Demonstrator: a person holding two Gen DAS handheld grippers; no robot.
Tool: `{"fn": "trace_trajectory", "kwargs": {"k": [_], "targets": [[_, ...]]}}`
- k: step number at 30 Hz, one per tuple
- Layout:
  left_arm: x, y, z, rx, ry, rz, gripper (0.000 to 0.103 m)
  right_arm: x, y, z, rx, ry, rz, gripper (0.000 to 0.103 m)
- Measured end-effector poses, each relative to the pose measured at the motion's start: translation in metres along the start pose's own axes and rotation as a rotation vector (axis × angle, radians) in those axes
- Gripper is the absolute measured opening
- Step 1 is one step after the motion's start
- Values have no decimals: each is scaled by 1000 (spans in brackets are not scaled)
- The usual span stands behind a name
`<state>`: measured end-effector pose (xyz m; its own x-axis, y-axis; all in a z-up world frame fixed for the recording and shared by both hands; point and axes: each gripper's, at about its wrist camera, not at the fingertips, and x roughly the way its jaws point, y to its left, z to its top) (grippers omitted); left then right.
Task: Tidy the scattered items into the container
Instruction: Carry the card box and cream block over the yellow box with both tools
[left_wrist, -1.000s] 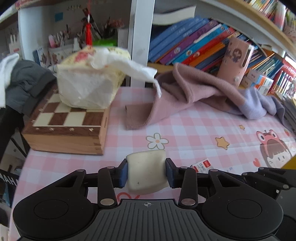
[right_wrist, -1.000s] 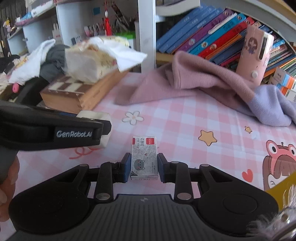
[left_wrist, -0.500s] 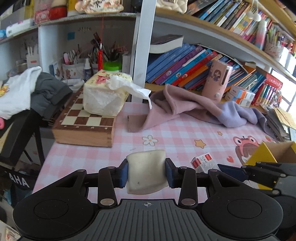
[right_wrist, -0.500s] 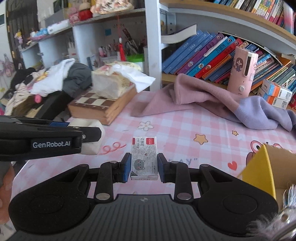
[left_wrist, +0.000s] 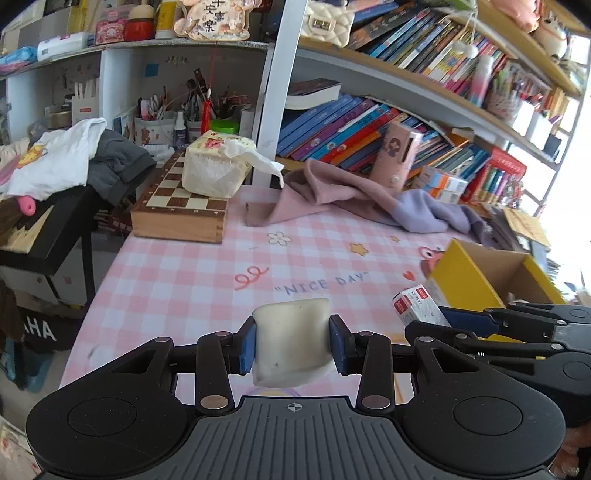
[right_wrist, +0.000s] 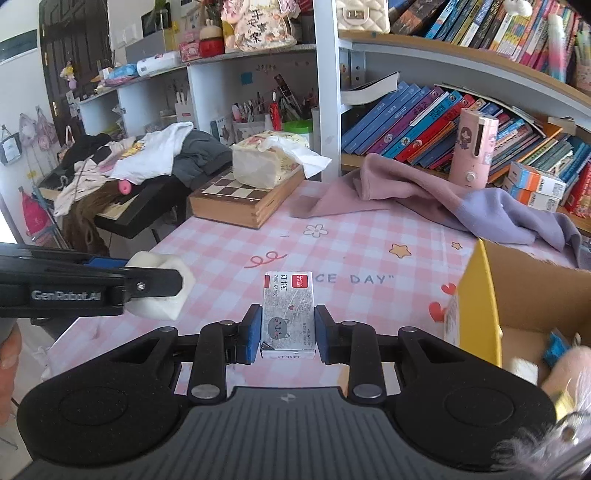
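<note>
Matt white eraser (left_wrist: 291, 341), printed cardboard staple box (right_wrist: 289, 312), plain cardboard container (right_wrist: 524, 291), varnished wooden chessboard case (left_wrist: 181, 214), soft fleecy cloth (left_wrist: 354, 195), smooth checked tablecloth (left_wrist: 177, 280)

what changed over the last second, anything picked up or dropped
Both grippers pulled back and up from the desk, toward the yellow cardboard box, which has come into view on the right. Nothing was taken or let go: the left gripper still clamps the white eraser and the right gripper still clamps the small staple box. The chessboard box, tissue pack and pink cloth stayed put.
</note>
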<state>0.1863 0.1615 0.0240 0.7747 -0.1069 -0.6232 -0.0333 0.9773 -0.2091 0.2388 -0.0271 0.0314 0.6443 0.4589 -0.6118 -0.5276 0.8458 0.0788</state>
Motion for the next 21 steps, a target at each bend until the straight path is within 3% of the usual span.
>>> {"fn": "trace_trajectory", "kwargs": {"k": [13,21], "targets": [[-100,-11,-71,-62,-39,-61,38,-100,37,-73,17,2,-15,28],[-132,-21,-106,-67,-5,-96,38,-144,50,-109,38,24,-44,28]]}}
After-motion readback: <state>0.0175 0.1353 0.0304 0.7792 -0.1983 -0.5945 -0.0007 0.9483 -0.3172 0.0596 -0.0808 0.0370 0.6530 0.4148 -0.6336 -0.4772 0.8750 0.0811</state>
